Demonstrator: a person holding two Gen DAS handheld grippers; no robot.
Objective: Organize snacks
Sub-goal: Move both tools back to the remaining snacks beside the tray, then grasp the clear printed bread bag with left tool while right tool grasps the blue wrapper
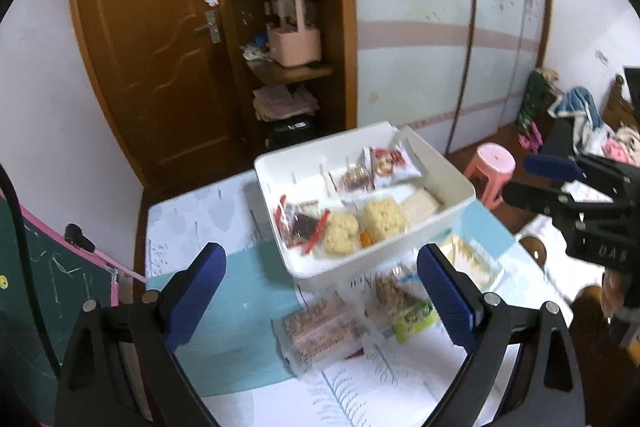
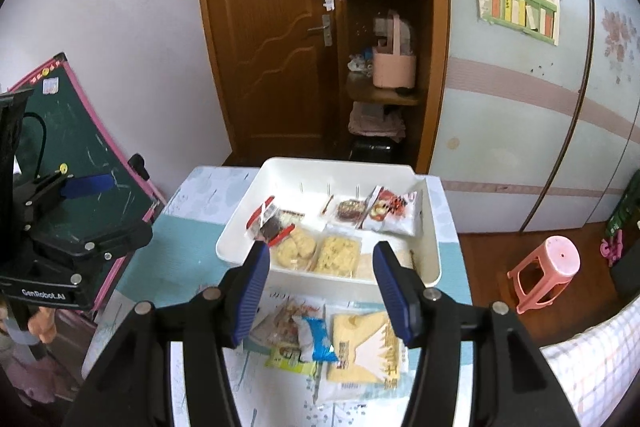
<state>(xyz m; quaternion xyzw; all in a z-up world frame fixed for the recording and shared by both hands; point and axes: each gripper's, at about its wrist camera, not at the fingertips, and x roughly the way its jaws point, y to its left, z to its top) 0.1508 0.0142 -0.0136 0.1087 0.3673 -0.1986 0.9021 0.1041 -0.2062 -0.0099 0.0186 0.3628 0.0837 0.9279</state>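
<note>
1. White rectangular plastic bin [image 2: 430,227] holding wrapped snacks, on the table's far half, long axis skewed to the table edges.
2. Loose packets near the table's front edge: yellow cracker pack [image 2: 366,347], blue wrapper [image 2: 318,341], clear biscuit pack [image 1: 320,331].
3. Table [image 1: 236,291] covered in teal-and-white leaf-print cloth; brown wooden door [image 2: 264,35], pink plastic stool [image 2: 548,267] beyond.
4. Left gripper [image 1: 320,295] spread apart, empty, above loose packets, short of the bin.
5. Right gripper [image 2: 320,291] likewise apart, empty, over the bin's near wall.
</note>
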